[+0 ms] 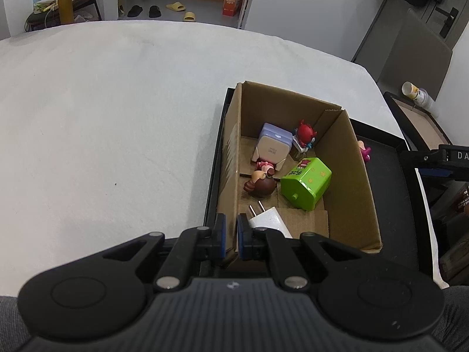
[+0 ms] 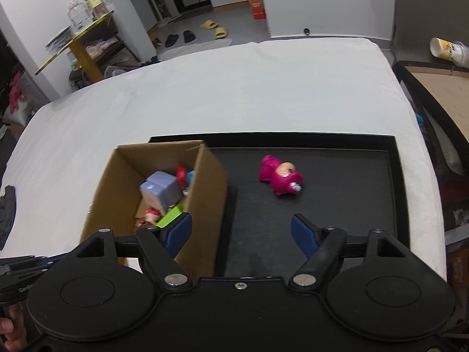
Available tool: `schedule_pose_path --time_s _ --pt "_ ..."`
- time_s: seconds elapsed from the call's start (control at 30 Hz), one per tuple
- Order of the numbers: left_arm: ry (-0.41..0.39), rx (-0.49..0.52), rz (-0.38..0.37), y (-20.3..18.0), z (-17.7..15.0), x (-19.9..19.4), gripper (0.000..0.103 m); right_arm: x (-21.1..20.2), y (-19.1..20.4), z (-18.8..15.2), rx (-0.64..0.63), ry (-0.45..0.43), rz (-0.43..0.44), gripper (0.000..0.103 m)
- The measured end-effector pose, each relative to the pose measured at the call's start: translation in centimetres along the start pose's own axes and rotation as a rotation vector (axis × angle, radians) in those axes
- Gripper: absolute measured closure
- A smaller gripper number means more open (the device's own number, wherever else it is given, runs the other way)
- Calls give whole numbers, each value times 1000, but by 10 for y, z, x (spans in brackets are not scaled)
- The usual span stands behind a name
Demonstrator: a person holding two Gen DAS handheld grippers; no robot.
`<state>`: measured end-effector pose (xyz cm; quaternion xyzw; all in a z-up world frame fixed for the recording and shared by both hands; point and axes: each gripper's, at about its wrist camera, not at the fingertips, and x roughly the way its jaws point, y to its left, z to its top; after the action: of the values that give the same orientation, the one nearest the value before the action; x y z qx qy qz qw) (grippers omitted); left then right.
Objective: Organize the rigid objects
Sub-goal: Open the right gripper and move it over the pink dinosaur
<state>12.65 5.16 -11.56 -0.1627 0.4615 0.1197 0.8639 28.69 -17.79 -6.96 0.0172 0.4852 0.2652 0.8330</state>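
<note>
White cloth covered the table (image 2: pixel 205 94). Left tongs (image 1: pixel 231 228) clenched the cardboard box's (image 1: pixel 346 176) near wall; right tongs (image 2: pixel 241 228) hung released above the black tray (image 2: pixel 337 220), the pink toy (image 2: pixel 280 179) lying just ahead.

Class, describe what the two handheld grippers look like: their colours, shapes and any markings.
Both grippers, left and right, are matte black, with two round discs, angled link bars on silver pivot pins, and blue pads inside the fingers. The left body is ribbed with a small emblem. White letters "DA" mark the right gripper's side.
</note>
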Motion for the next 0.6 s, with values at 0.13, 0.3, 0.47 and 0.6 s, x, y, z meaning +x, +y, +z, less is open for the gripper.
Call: schedule_pose_path --time_s 0.13,0.3,0.47,0.6 --pt "4 3 5 -1 1 2 96 5 -12 0 -1 -8 -14 27" --pt "10 1 10 -2 1 5 96 12 -22 2 -20 -17 -31 27" --pt "15 2 16 -3 2 6 96 26 -29 8 -61 -20 -41 27" --pt "18 1 18 -3 2 8 96 41 -32 12 -87 -10 -46 27"
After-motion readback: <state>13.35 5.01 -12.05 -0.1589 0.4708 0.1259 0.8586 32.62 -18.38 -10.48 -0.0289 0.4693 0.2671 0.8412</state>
